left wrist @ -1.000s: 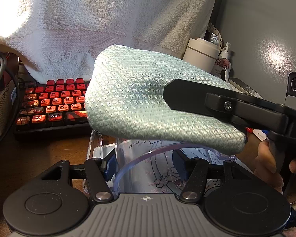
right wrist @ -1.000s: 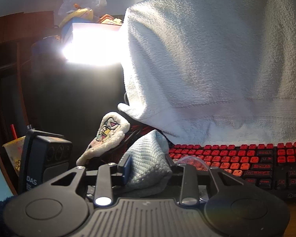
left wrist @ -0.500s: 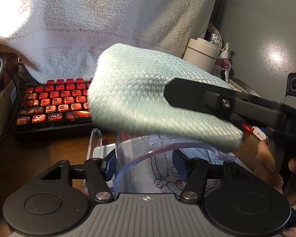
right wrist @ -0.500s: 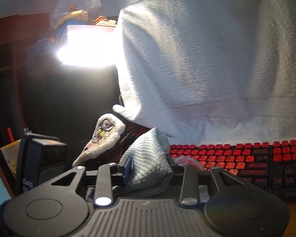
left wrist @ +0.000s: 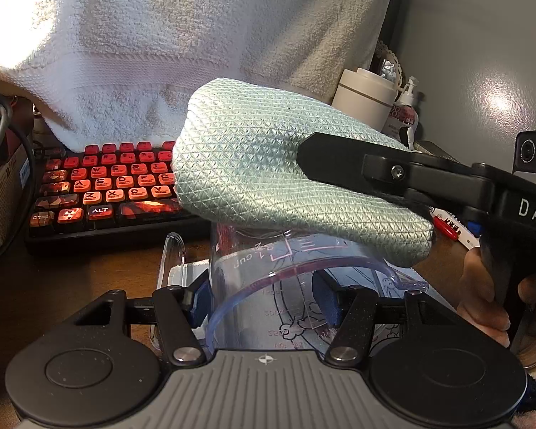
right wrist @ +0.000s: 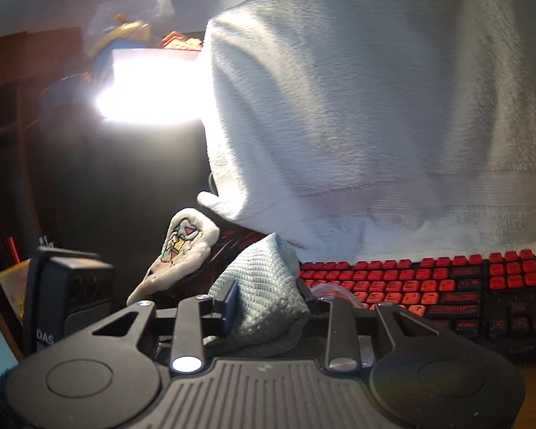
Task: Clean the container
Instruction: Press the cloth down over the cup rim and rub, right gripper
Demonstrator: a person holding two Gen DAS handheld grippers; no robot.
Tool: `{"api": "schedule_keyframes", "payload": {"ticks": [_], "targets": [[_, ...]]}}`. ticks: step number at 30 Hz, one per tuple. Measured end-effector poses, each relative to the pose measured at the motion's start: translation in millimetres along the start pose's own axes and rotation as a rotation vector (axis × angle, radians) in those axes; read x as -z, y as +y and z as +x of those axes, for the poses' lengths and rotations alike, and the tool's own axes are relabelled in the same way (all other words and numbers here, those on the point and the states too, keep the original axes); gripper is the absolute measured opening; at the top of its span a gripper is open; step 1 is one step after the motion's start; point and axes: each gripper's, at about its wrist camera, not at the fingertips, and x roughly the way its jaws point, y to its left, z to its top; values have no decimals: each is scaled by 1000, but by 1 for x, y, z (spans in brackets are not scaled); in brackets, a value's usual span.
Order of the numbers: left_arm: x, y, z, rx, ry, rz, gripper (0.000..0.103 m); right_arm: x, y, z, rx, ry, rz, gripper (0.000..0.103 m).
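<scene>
A clear plastic measuring cup [left wrist: 268,275] with printed marks stands upright on the wooden desk. My left gripper [left wrist: 262,300] is shut on its wall, blue pads on either side. A folded pale green cloth [left wrist: 268,171] hangs over the far part of the cup's mouth; I cannot tell whether it touches the rim. My right gripper [right wrist: 268,300] grips that cloth [right wrist: 264,286], its jaws still closing on it. One of its black fingers [left wrist: 325,164] lies over the cloth from the right. A person's hand [left wrist: 482,296] holds the right gripper's handle.
A black keyboard with red keys [left wrist: 118,186] lies behind the cup, under a hanging white towel [left wrist: 160,53]. A cream jar [left wrist: 368,100], a pump bottle [left wrist: 407,107] and pens [left wrist: 453,228] stand at the right. A bright lamp glare [right wrist: 143,89] fills the left.
The cloth has shifted a little to the right and lifted slightly, so more of the cup's far wall shows. The left gripper and the cup have stayed still.
</scene>
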Motion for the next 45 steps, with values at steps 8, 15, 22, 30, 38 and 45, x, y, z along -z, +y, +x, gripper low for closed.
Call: {"api": "schedule_keyframes", "payload": {"ticks": [8, 15, 22, 30, 38, 45], "targets": [[0, -1, -1, 1, 0, -1, 58, 2, 13, 1, -89, 19, -44, 34], [0, -2, 0, -1, 0, 1, 58, 1, 11, 1, -45, 13, -43, 31], [-1, -3, 0, 0, 0, 0, 58, -1, -3, 0, 6, -2, 12, 32], [-2, -2, -1, 0, 0, 0, 58, 3, 16, 2, -93, 22, -64, 35], [-2, 0, -1, 1, 0, -1, 58, 0, 4, 1, -23, 6, -17, 31], [-3, -1, -1, 0, 0, -1, 58, 1, 7, 0, -45, 8, -30, 35]]}}
